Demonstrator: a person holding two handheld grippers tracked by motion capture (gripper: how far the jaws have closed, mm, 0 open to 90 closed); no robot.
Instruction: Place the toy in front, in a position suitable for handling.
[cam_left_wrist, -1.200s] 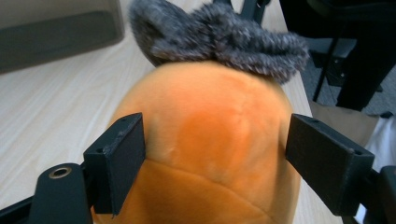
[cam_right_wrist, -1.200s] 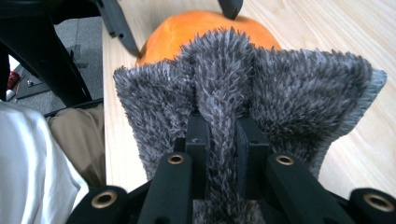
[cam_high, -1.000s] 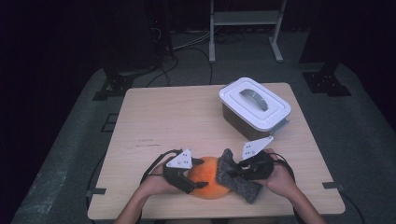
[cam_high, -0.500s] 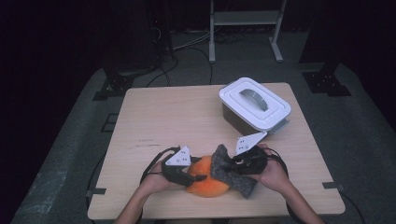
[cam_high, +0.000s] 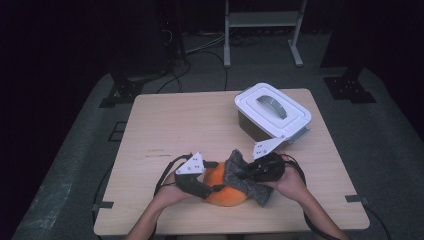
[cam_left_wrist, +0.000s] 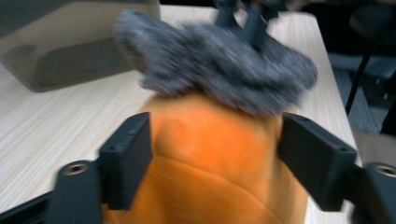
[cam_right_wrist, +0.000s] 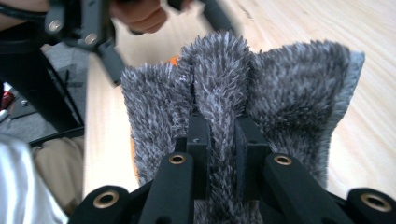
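Since the earlier frames the grey cloth (cam_high: 246, 176) has been pulled a little higher over the orange ball (cam_high: 223, 187), and the right gripper (cam_high: 252, 172) has edged slightly with it; the ball itself lies where it lay, at the near edge of the table (cam_high: 165, 125), in front of the box (cam_high: 272, 112). The left gripper (cam_high: 202, 189) has kept its place on the ball's left side. Its jaws have just been opening, with the ball between them: in the left gripper view the ball (cam_left_wrist: 215, 158) bulges up between the two black jaws, which stand spread at either flank, and whether the pads press on it cannot be told, the picture being blurred. The right gripper's jaws are pressed together on a ridge of the cloth (cam_right_wrist: 219, 107), seen pinched upright in the right gripper view, the rest of the cloth fanning out to both sides.

No brand, label or writing can be read anywhere.

The box, white-lidded with a grey handle on top, stands behind the ball and to its right, well apart from both grippers. Beyond the table, behind the box, a white metal rack (cam_high: 262, 25) stands on the dark floor, with cables trailing near it. The cloth lies between the right gripper and the ball and hides the ball's right side.
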